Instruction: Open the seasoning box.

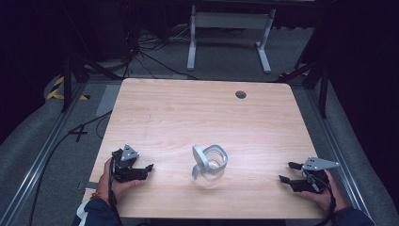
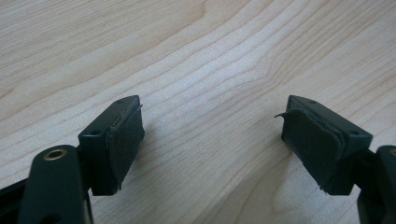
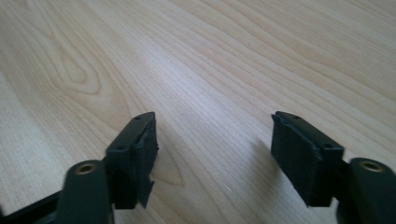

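Resting low at the near edge of the wooden table (image 1: 188,108), both grippers sit idle with nothing between their jaws.

Left gripper (image 1: 147,168): near-left corner of the table, held in the person's left hand (image 1: 115,181), pointing right toward the middle. Jaws apart. In the left gripper view the left gripper (image 2: 212,140) shows a wide gap with bare wood grain between the black pads (image 2: 123,144). The pad on the right side of that view looks worn, with a lip of material peeling at its far tip.

Right gripper (image 1: 288,172): near-right corner, held in the right hand (image 1: 324,193), pointing left toward the middle. Jaws apart as well. The right gripper view has the right gripper (image 3: 212,154) open over bare wood; the pad (image 3: 142,163) on the left of that view has a ragged torn edge at the bottom.

Clear glass jug (image 1: 210,165): sits on the table between the two grippers, near the near edge, roughly centred left to right. It has a grey rim and a grey handle facing left. It looks slightly tilted, but I cannot tell for sure from the high view. Neither gripper touches it; both are well apart from it, the left one somewhat closer.

Far side of the table: a small dark round hole (image 1: 241,94) right of centre. Beyond the table, grey floor, loose cables and a white desk frame (image 1: 230,35).
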Motion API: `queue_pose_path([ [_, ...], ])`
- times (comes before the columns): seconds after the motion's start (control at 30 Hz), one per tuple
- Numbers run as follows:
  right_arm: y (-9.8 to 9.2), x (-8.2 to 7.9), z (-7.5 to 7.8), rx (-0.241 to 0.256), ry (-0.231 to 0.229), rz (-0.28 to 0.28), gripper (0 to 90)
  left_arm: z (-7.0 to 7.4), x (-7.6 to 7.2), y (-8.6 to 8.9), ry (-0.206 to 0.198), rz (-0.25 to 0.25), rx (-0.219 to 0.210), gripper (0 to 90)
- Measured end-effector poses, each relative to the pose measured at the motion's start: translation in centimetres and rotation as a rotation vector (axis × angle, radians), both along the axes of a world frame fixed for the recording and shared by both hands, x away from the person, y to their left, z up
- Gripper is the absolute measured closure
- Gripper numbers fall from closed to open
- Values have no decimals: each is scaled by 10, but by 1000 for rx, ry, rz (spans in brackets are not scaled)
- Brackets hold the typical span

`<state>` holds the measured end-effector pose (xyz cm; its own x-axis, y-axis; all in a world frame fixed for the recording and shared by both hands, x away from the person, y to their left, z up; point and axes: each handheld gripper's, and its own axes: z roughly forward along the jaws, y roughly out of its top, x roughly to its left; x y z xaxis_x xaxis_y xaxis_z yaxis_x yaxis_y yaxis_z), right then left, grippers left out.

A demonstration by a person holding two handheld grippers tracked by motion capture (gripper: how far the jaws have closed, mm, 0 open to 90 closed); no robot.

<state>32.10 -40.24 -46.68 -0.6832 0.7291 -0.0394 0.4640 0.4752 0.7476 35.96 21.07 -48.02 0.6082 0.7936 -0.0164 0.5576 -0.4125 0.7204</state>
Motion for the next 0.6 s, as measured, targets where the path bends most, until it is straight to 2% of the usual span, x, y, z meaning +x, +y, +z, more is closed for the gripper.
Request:
queue_pose_path([
  [0.37, -1, 0, 0, -2, 4, 3, 238, 1, 1, -2, 5, 4, 9, 198],
  [0.4, -1, -1, 0, -2, 6, 6, 237, 0, 1, -2, -6, 8, 1, 193],
  [0.6, -1, -1, 0, -1, 8, 8, 235, 0, 1, -3, -6, 12, 0, 190],
])
